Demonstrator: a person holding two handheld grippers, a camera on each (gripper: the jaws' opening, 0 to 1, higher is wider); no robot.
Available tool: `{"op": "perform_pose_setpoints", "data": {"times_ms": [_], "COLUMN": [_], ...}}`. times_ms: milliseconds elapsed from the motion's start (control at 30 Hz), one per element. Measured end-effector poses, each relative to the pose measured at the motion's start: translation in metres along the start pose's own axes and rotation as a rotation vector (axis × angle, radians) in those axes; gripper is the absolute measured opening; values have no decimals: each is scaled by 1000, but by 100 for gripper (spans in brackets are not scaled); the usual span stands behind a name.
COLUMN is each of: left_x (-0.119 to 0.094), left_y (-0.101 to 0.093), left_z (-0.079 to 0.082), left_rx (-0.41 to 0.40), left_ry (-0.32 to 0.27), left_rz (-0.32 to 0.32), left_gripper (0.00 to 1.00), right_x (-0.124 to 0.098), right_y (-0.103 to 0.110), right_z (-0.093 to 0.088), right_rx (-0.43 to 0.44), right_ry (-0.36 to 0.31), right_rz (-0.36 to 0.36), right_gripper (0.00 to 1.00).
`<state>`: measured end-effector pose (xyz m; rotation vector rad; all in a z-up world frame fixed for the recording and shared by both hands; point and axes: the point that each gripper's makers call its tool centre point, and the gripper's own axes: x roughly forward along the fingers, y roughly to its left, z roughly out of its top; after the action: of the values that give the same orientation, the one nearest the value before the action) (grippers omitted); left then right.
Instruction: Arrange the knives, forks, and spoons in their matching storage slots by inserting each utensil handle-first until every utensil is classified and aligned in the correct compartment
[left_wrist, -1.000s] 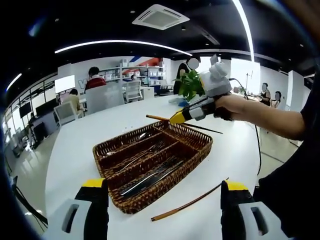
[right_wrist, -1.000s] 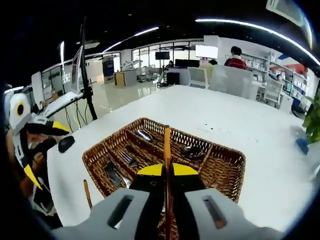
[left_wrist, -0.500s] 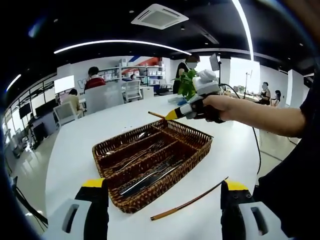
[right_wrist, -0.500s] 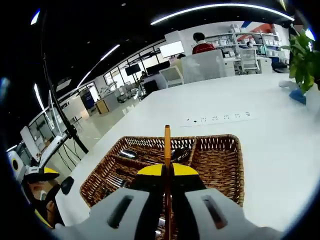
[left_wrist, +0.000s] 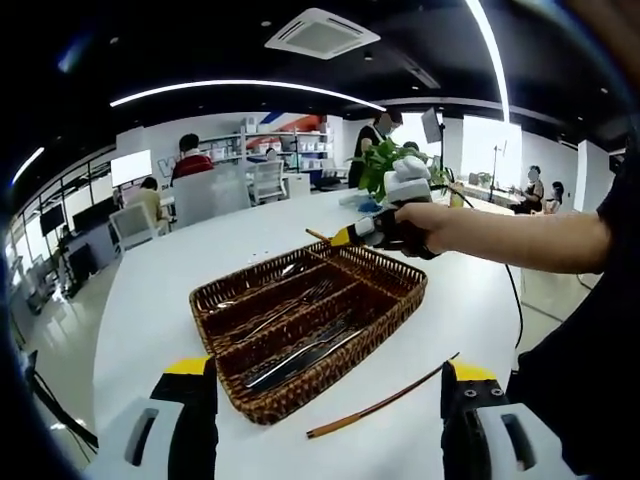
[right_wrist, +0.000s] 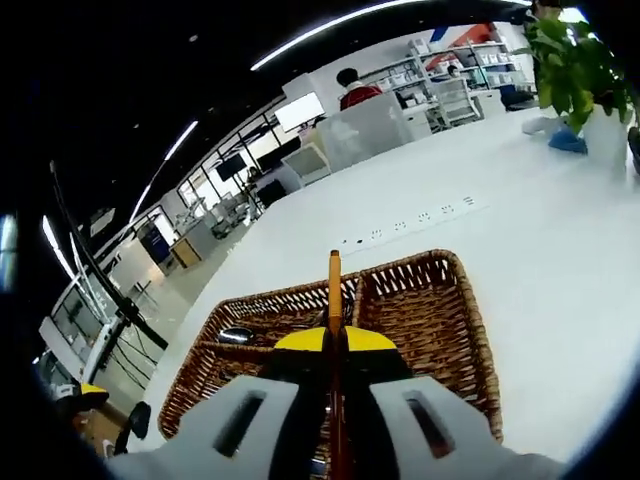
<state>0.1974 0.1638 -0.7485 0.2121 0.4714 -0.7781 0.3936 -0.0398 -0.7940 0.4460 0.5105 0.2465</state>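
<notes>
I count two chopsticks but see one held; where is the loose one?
In the left gripper view, the loose chopstick lies on the white table, just right of the wicker basket, between the left gripper's fingers.

The left gripper view sits low at the near table (left_wrist: 130, 300) edge, facing across the brown wicker divided basket (left_wrist: 300, 320) toward the far office. The right gripper view hovers close above that basket (right_wrist: 430, 310), looking down along it. Both share basket and table.
</notes>
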Motion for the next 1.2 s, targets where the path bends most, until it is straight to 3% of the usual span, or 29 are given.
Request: {"op": "perform_pose_setpoints", "data": {"times_ms": [533,1067,1200], "left_x": [-4,-3,-2], "left_y": [1,3,2], "left_z": [-6,-8,-9], "left_rx": [-1,10,12], "left_ry": [14,36,38], "left_rz": [8,6,1], "left_gripper": [96,96,96], "right_x": [11,24,25], "right_y": [-28,-45,-46], "right_z": [-14,-41,-42], "right_rx": [64,51,4], "right_ry": [-25,61,80], "right_rz": [-114,-176,-181], "right_gripper": [2,3,3]}}
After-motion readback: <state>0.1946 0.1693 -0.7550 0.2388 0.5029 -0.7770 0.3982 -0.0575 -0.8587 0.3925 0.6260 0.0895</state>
